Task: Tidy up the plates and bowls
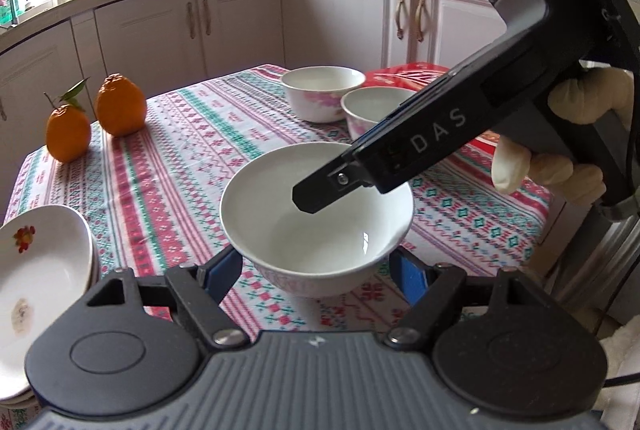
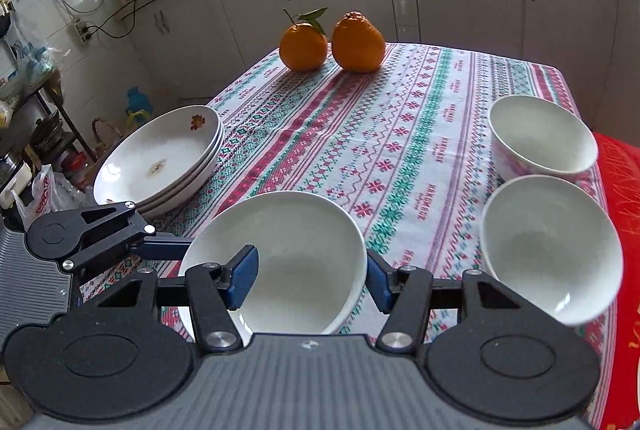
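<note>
**A:** Where is the front bowl point(image 2: 276, 250), and who has it?

**B:** At the near edge of the patterned tablecloth point(image 2: 360, 134), with both claws on it. The left gripper point(image 1: 316, 266) stands about half open, its blue pads against the bowl's two outer sides. The right gripper point(image 2: 310, 278) straddles the right rim, one pad inside and one outside. Its jaws are drawn in as far as they go, though I can't quite see both pads pressing.

**A:** Where should it go?

**B:** I'd say into the middle bowl point(image 2: 552, 250). That one sits on the right-hand side of the claws, close by. The far bowl point(image 2: 544, 138) is just beyond it. All three look the same size, so they should nest.

**A:** Which hand is nearer?

**B:** The right. The stack of plates point(image 2: 160, 158) is on the opposite side, by the left hand, and already looks tidy.

**A:** Any risk?

**B:** The rim could clip the middle bowl, so I'd lift it clear before bringing it across.
</note>
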The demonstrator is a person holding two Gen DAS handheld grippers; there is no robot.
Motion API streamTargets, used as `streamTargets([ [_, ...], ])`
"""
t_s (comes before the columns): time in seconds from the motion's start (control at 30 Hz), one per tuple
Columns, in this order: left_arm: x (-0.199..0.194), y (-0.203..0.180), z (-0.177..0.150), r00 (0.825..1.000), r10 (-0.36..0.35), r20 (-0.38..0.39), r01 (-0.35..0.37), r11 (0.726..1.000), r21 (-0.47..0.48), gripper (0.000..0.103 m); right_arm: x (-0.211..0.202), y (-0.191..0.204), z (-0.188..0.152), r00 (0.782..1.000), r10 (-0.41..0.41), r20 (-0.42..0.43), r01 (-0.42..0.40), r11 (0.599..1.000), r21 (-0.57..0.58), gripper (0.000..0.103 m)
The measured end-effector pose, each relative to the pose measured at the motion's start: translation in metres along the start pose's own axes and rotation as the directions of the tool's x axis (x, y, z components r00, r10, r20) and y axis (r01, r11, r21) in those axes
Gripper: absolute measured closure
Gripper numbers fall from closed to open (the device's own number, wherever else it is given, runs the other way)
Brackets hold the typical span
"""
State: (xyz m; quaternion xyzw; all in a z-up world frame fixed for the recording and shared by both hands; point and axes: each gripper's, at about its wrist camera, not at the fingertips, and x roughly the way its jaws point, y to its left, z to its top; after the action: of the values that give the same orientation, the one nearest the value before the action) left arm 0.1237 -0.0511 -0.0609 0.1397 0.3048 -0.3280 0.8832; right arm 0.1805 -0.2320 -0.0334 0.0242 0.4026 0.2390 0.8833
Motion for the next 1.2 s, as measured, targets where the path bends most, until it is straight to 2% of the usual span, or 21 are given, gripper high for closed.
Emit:
streamTargets([
  [0.27, 0.003, 0.009, -0.001, 1.000, 0.006, -0.003, -0.006, 1.000, -0.003, 0.023, 0.015, 0.001, 0.005, 1.000, 0.003, -0.014, -0.003, 1.000, 0.001, 0.040],
  [0.83, 0.010, 0.014, -0.001, 1.000, 0.009, -0.014, -0.009, 1.000, -0.011, 0.023, 0.021, 0.001, 0.009, 1.000, 0.002, -0.014, -0.002, 1.000, 0.002, 0.039],
  [0.97, 0.010, 0.014, -0.001, 1.000, 0.008, -0.018, -0.008, 1.000, -0.004, 0.021, 0.022, 0.002, 0.008, 1.000, 0.013, -0.011, -0.013, 1.000, -0.003, 0.033],
  [1.03, 0.010, 0.014, -0.001, 1.000, 0.006, -0.014, -0.007, 1.000, -0.007, 0.015, 0.021, 0.003, 0.008, 1.000, 0.009, -0.002, -0.009, 1.000, -0.007, 0.020],
  [1.07, 0.009, 0.015, -0.001, 1.000, 0.001, -0.010, -0.001, 1.000, -0.011, 0.012, 0.021, 0.004, 0.008, 1.000, 0.000, 0.006, 0.000, 1.000, -0.012, 0.009],
  [1.1, 0.007, 0.015, -0.001, 1.000, -0.005, -0.006, 0.005, 1.000, -0.016, 0.011, 0.019, 0.005, 0.008, 1.000, -0.007, 0.017, 0.008, 1.000, -0.017, 0.005],
  [1.2, 0.006, 0.015, -0.002, 1.000, -0.011, -0.011, 0.011, 1.000, -0.023, 0.011, 0.014, 0.007, 0.008, 1.000, -0.002, 0.031, 0.003, 1.000, -0.028, 0.002],
])
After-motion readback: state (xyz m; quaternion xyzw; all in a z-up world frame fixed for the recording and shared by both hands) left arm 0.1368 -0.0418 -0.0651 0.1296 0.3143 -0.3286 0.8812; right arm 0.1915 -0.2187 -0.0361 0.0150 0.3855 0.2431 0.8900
